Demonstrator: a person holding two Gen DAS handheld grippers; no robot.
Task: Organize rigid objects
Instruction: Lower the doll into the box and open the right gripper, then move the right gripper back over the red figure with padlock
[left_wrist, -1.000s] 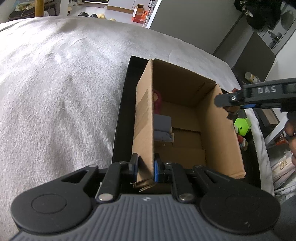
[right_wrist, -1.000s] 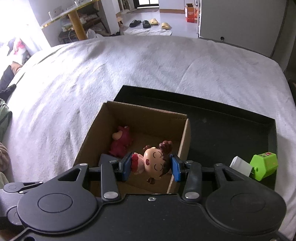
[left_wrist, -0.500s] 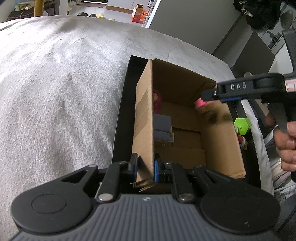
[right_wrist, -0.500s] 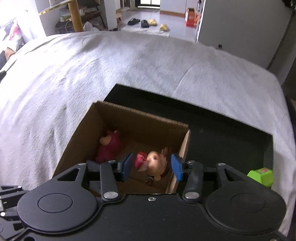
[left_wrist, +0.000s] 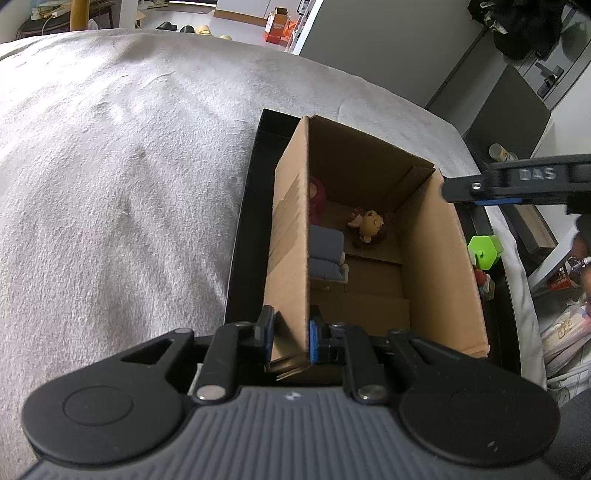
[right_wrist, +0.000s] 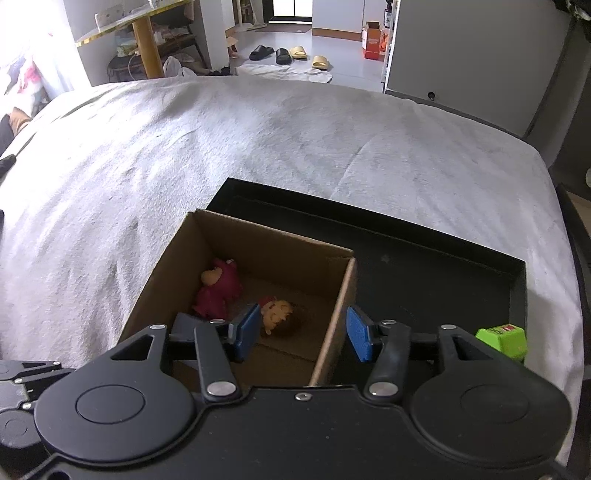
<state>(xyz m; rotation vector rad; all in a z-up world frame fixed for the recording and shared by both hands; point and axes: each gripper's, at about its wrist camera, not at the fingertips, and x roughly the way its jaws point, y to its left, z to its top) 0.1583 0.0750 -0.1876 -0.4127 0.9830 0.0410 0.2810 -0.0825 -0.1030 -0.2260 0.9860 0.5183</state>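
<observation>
We steady the box (left_wrist: 436, 258), left gripper (left_wrist: 290, 334) clamped on its wall, as the right gripper (right_wrist: 301, 332) gapes, seemingly empty, above the doll (right_wrist: 279, 317) inside.

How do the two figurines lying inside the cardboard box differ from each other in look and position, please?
The magenta figurine is dark pink nearly all over with a tan snout; the brown-haired doll has a pale, smiling face and a bit of red clothing. The magenta figurine lies close to the box's wall, while the doll lies nearer the middle of the floor. Both lie on their sides inside the cardboard box.
</observation>
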